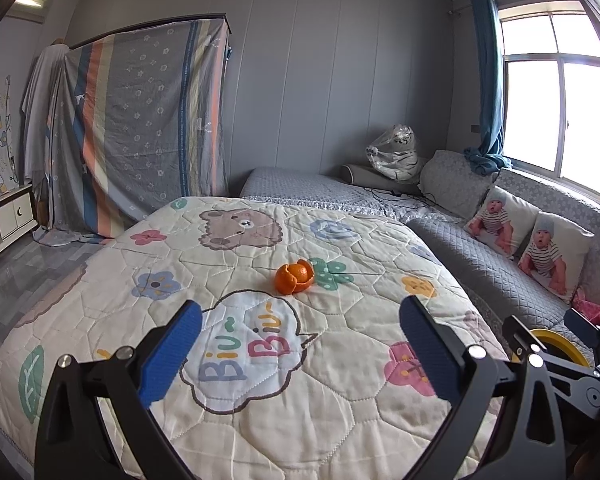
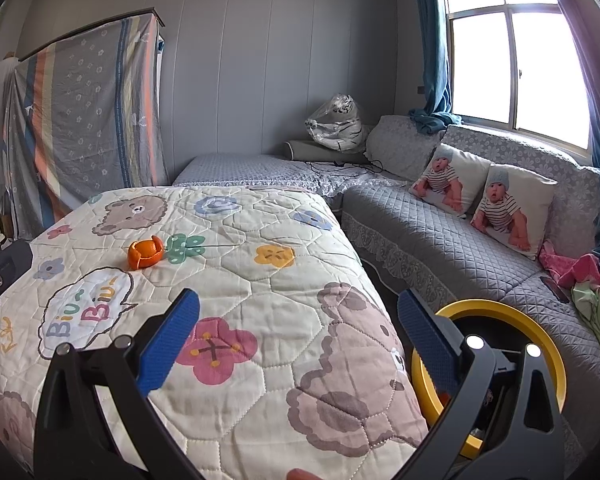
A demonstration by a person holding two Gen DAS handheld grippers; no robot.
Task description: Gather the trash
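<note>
Fingers (image 2: 428,344) apart above yellow-rimmed bin (image 2: 540,320)

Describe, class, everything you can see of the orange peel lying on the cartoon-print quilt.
The bright orange citrus peel is a hollow cup of rind, split into curled lobes that stand up around an open centre. Its skin looks glossy and fresh. It sits upright on the cream quilted bedcover, between the white "Biu Biu" speech bubble and a green dotted flower print, touching only the fabric. Both grippers are open and well short of it. Whether any fruit remains inside cannot be told.
</note>
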